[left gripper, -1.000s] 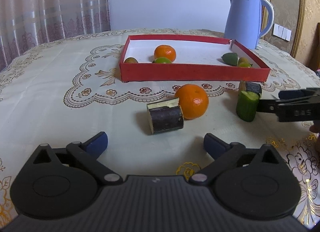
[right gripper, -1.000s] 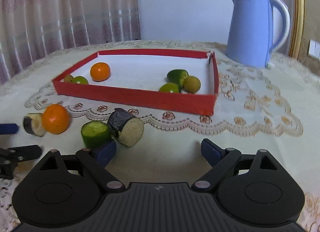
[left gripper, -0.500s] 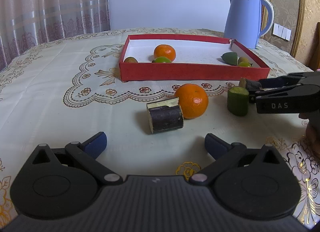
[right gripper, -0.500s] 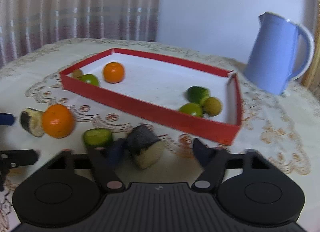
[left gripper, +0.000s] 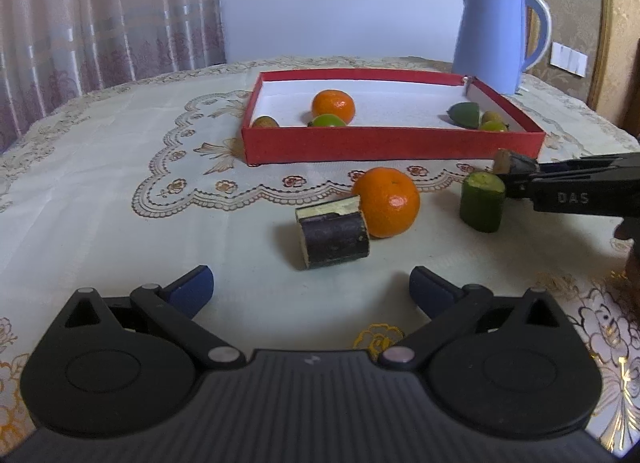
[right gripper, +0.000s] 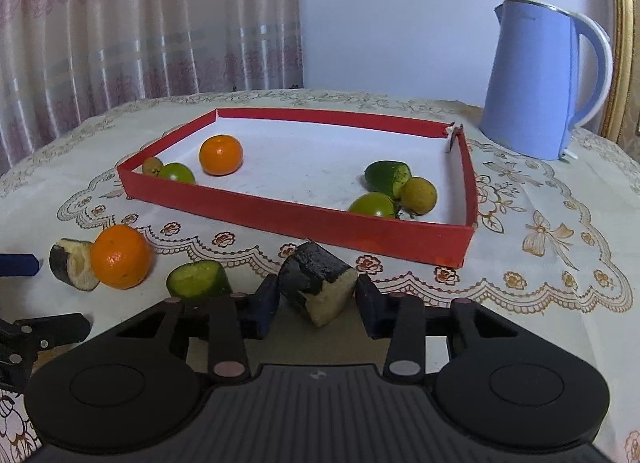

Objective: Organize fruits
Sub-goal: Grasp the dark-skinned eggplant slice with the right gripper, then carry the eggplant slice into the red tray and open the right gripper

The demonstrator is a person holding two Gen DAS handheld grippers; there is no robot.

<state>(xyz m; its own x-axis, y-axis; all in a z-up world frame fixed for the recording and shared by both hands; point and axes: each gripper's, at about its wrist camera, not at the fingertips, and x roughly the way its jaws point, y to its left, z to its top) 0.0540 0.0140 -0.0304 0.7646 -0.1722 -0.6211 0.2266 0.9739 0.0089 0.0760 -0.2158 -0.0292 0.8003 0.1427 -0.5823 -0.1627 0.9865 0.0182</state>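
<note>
Right hand-held gripper (right gripper: 316, 305) has swung off the cucumber piece (right gripper: 199, 279) and has just been closing around the eggplant chunk (right gripper: 316, 283).

Pads sit against the chunk's sides, so the grip looks made. It lies on the bench (right gripper: 520, 303) just in front of the red tray (right gripper: 280, 215), cucumber piece beside it. Left hand-held gripper (left gripper: 310, 289) is apart and empty, short of the other eggplant piece (left gripper: 334, 235) and orange (left gripper: 386, 201). Step in hand: grasp. Next, likely: lift clear over the tray's near wall and set down inside.
</note>
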